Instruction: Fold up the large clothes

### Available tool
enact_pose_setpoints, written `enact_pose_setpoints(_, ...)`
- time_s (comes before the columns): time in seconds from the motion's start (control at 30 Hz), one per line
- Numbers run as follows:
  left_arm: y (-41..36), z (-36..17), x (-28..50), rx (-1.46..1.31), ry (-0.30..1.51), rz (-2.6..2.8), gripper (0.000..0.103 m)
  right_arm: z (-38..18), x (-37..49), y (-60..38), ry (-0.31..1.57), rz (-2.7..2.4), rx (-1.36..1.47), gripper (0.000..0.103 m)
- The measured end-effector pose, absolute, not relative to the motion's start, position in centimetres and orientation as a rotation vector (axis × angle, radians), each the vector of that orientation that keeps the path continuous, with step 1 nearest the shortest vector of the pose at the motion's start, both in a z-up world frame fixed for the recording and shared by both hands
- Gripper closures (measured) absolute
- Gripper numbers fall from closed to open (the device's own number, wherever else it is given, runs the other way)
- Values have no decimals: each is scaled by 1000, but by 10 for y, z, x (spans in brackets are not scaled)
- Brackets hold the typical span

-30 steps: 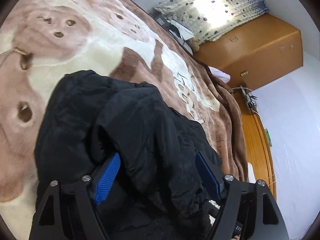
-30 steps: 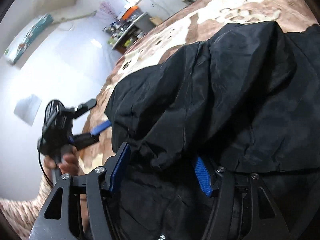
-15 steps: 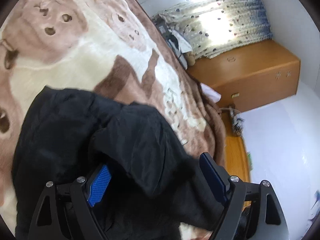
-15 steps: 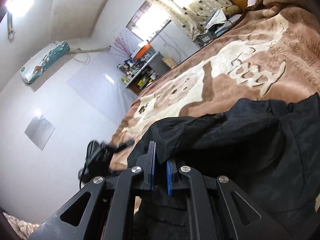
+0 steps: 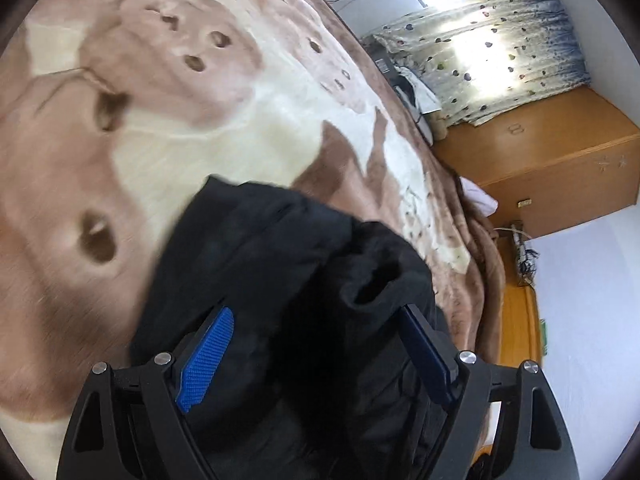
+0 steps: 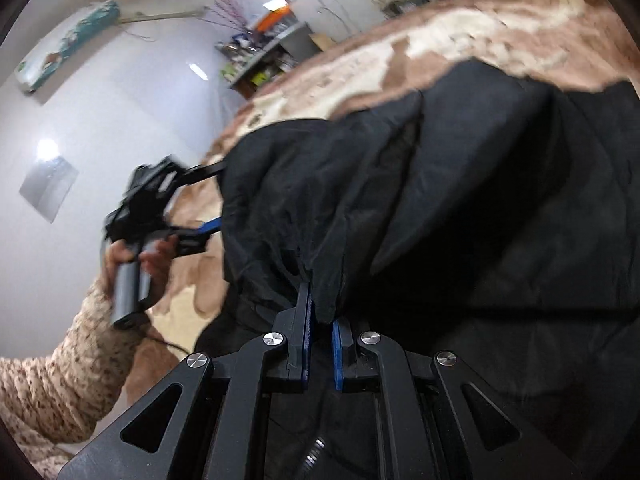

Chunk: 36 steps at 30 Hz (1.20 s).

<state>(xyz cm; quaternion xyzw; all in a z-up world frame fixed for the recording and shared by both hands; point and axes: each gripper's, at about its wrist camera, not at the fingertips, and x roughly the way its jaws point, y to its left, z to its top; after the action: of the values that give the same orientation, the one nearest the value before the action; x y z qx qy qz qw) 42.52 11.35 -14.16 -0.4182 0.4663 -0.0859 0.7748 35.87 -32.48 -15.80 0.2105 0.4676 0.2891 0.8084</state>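
A large black jacket (image 5: pixel 280 248) lies bunched on a brown and cream bear-print blanket (image 5: pixel 160 120). My left gripper (image 5: pixel 316 344) is open, its blue pads on either side of a fold of the jacket, not pinching it. My right gripper (image 6: pixel 320 320) is shut on an edge of the black jacket (image 6: pixel 440 200) and holds it up off the blanket (image 6: pixel 480 28). The left gripper also shows in the right wrist view (image 6: pixel 208 200), open at the jacket's far left edge, held by a hand.
A wooden wardrobe (image 5: pixel 560 168) and a dotted curtain (image 5: pixel 500 40) stand beyond the bed. A cluttered shelf (image 6: pixel 260 64) and a white wall with an air conditioner (image 6: pixel 68 44) are on the other side. A speckled sleeve (image 6: pixel 60 380) is at lower left.
My right gripper closed on the jacket edge and lifted it. My left gripper stayed open and shifted along the jacket, with the fabric sliding between its fingers.
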Motion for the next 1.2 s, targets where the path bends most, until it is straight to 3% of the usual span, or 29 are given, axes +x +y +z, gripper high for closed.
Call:
enact_pose_setpoints(0.07, 106, -128, 412, -859, 1012, -209, 19, -159, 361, -333, 1029, 629, 466, 90)
enact_pose_setpoints(0.2, 73, -90, 385, -721, 979, -305, 19, -142, 354, -368, 963, 598, 490, 49)
enact_pose_setpoints(0.23, 69, -85, 378, -708, 970, -325, 18, -138, 353, -377, 942, 589, 505, 47)
enact_pose_setpoints(0.4, 8, -66, 377, -581, 949, -473, 15, -132, 368, -418, 925, 495, 567, 42)
enact_pose_setpoints(0.7, -21, -139, 402, -561, 1148, -398, 15, -167, 419, -416, 996, 592, 770, 35)
enact_pose_setpoints(0.87, -13, -163, 402, -562, 1228, -347, 15, -159, 449, -417, 893, 549, 809, 35)
enact_pose_setpoints(1.03, -12, -160, 402, -548, 1209, -359, 15, -124, 440, -430, 742, 362, 665, 35)
enact_pose_setpoints(1.2, 2, -153, 384, -541, 1195, -348, 15, -107, 417, -447, 769, 149, 537, 35)
